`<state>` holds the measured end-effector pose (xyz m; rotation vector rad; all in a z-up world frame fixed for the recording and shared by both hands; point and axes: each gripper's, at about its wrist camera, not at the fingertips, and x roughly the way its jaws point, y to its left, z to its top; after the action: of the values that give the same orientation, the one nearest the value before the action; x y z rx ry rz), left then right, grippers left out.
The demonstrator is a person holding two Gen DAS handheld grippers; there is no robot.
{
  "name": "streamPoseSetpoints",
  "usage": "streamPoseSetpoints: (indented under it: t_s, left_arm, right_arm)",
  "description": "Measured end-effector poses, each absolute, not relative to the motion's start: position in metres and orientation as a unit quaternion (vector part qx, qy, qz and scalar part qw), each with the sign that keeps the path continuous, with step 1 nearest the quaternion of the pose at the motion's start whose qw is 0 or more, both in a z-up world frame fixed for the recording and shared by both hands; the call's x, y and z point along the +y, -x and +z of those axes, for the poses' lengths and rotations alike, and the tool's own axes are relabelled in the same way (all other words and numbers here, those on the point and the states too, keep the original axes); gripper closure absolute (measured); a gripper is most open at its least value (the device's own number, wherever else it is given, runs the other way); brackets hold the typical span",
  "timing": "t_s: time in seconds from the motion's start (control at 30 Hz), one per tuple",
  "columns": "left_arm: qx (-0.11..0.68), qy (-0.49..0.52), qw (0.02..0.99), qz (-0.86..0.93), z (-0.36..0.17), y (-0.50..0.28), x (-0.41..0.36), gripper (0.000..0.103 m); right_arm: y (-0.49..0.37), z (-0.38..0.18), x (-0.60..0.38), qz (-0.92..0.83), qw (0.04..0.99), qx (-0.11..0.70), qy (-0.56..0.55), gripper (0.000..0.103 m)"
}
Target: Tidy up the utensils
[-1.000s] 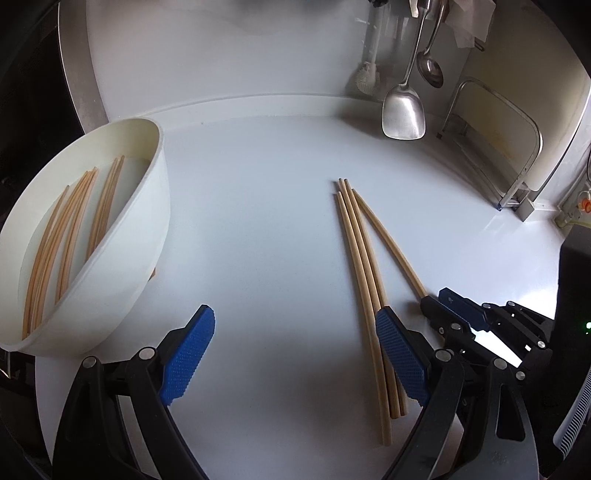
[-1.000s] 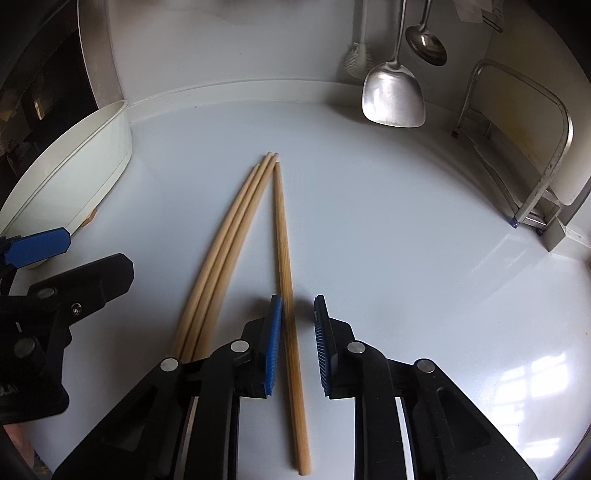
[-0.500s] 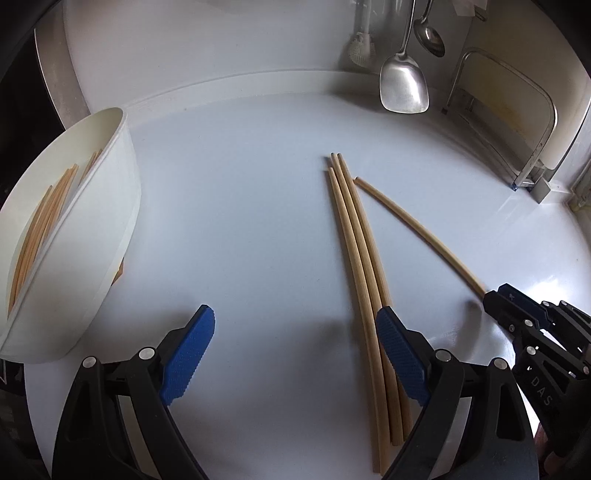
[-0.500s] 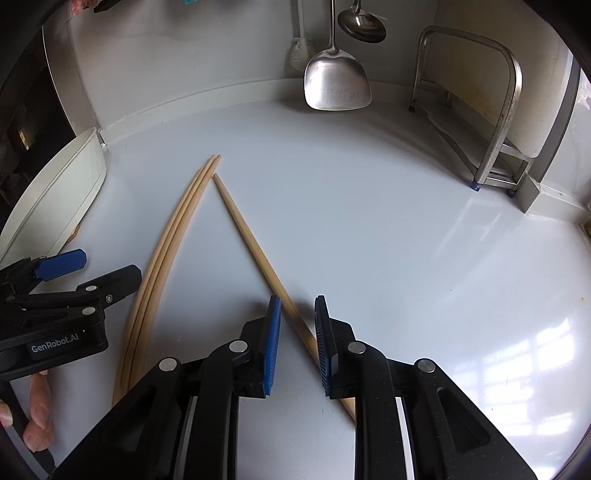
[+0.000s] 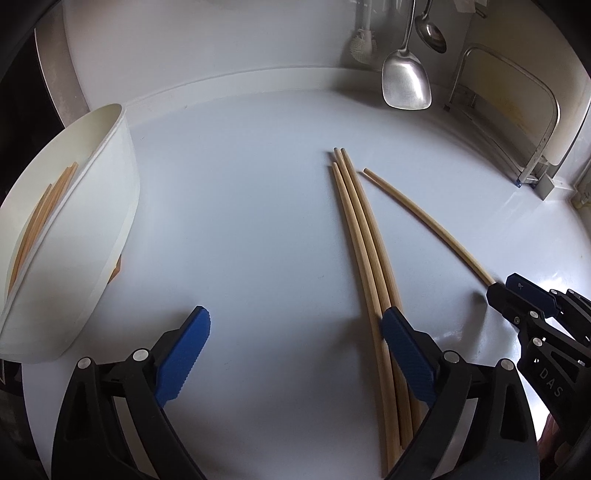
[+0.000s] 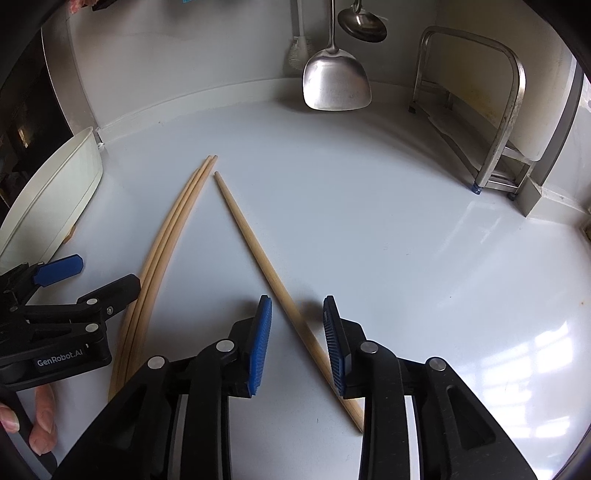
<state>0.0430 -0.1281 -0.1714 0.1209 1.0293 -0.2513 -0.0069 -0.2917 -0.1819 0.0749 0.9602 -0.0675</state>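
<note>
**Single chopstick dragged clear of the bundle and let go**

At the counter's left edge the white tub holds sorted chopsticks. The left gripper stands wide open and empty, its right pad beside the three bundled chopsticks mid-counter. A second ago the fourth chopstick lay against them; now it angles away, and the right gripper is opening around it, pads clear. The bundle seems ready for pickup. Spatula, ladle and rack line the back edge, well clear.

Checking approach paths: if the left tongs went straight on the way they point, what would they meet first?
Probably bare white countertop: nothing lies between the open left tongs. The three wooden chopsticks pass under their right finger.
</note>
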Motion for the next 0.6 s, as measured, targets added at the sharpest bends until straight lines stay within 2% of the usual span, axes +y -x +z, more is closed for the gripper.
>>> streamPoseSetpoints:
  t_s: [0.6]
  left_arm:
    - [0.499,-0.053,0.859,-0.102,-0.1757,-0.0471,-0.1198,0.008]
  right_arm:
    - [0.0039,-0.1833,-0.2907,-0.034,0.888,0.458,-0.025,0.071]
